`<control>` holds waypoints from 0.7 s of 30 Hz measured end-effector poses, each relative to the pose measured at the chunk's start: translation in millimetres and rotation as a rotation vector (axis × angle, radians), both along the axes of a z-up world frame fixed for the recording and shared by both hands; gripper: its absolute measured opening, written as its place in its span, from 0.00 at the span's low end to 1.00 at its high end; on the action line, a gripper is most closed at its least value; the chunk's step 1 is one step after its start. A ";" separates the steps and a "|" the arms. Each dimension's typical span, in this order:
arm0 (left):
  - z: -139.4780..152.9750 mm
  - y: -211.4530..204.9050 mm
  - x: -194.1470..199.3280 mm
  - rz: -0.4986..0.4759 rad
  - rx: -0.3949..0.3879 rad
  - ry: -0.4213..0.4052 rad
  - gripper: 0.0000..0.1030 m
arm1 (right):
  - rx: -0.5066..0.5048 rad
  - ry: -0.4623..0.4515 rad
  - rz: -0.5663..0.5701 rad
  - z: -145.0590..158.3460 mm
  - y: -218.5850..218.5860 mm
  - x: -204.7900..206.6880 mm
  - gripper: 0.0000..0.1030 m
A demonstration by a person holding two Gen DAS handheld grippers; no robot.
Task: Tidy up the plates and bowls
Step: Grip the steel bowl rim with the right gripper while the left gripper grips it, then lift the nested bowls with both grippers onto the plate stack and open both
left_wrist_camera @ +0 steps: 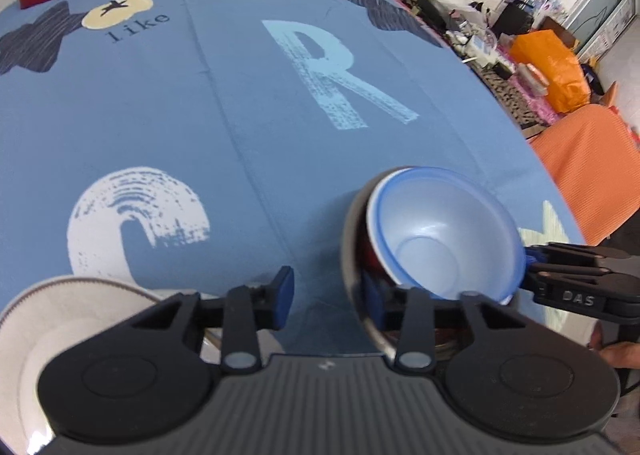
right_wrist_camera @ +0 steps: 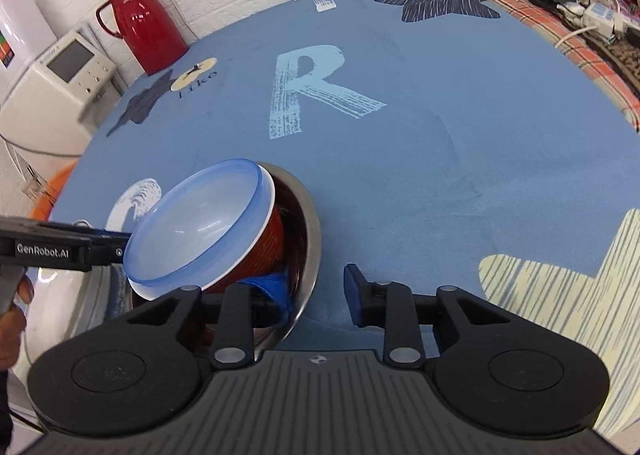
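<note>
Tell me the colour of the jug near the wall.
Red jug, glossy; it shows best in the right wrist view.

Free room and obstacles. The blue tablecloth (right_wrist_camera: 420,143) lies bare across its middle and far right. Near the front edge, a tilted blue bowl (right_wrist_camera: 200,223) nested in a steel bowl (right_wrist_camera: 310,231) blocks the way; a white plate (left_wrist_camera: 80,315) occupies the near left corner; a red jug (right_wrist_camera: 140,23) stands at the far edge.

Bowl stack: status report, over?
Left gripper and right gripper open, straddling steel bowl rim, opposite sides. Blue bowl tilted inside it. White plate close by left gripper.
</note>
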State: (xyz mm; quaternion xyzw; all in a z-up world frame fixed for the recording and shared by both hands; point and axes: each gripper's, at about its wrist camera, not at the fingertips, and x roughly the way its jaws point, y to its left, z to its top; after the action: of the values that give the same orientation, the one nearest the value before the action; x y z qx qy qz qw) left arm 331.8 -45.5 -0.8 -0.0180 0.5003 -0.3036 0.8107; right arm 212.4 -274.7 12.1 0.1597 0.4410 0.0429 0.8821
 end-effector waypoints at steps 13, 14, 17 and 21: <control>0.9 -0.8 -8.3 0.041 -0.099 0.027 0.00 | 0.036 -0.009 -0.016 -1.1 1.9 -8.3 0.06; 2.0 -1.4 -8.2 0.041 -0.100 0.021 0.00 | 0.039 -0.010 -0.011 -0.9 2.0 -9.1 0.05; 4.2 -4.2 -5.8 0.048 -0.089 0.020 0.00 | 0.069 -0.008 -0.021 -0.7 0.5 -10.2 0.05; 6.4 -4.3 -2.6 0.057 -0.074 0.016 0.00 | 0.072 -0.023 0.001 5.2 4.0 -8.3 0.06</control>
State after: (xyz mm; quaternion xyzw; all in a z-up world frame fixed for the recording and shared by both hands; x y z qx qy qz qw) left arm 329.2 -49.7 5.5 -0.0648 0.4943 -0.2985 0.8139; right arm 204.0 -270.8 17.3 0.1905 0.4289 0.0609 0.8809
